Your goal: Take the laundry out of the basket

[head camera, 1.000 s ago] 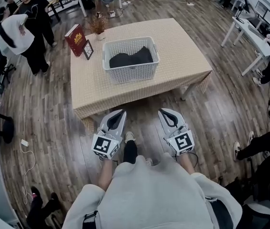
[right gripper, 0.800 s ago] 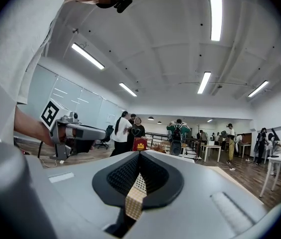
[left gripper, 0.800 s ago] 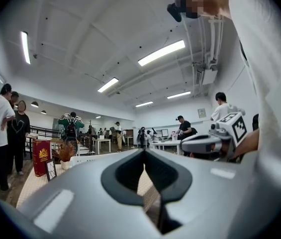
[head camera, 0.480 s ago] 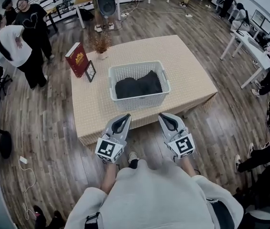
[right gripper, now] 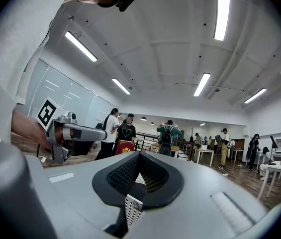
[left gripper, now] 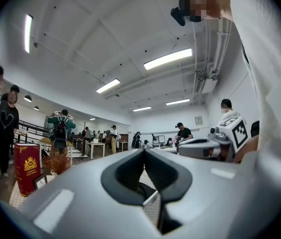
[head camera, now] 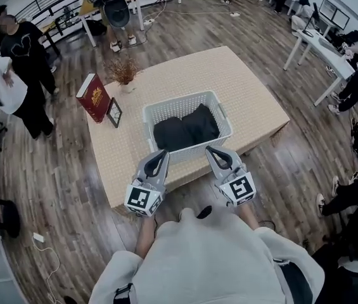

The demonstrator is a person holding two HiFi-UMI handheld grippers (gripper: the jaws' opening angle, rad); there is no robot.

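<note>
A white slatted laundry basket (head camera: 189, 108) stands on a table with a beige cloth (head camera: 255, 100). Dark laundry (head camera: 185, 132) lies bunched inside it. My left gripper (head camera: 163, 151) and right gripper (head camera: 208, 149) hover side by side over the table's near edge. Their tips are just short of the basket's front wall. Both are shut with nothing between the jaws. In the left gripper view the left gripper (left gripper: 143, 151) points level across the room, with a bit of basket wall (left gripper: 151, 208) below the jaws. The right gripper (right gripper: 139, 156) is likewise closed and level.
On the table's left part stand a red book (head camera: 95, 97), a small picture frame (head camera: 114, 113) and a vase of dried flowers (head camera: 123, 73). People (head camera: 20, 49) stand at the far left. White desks (head camera: 312, 43) with seated people line the right wall. Wooden floor surrounds the table.
I have walked up to the table. The basket now lies much nearer, and both grippers have gone from over the floor to over the table's near edge. Their jaws stayed shut.
</note>
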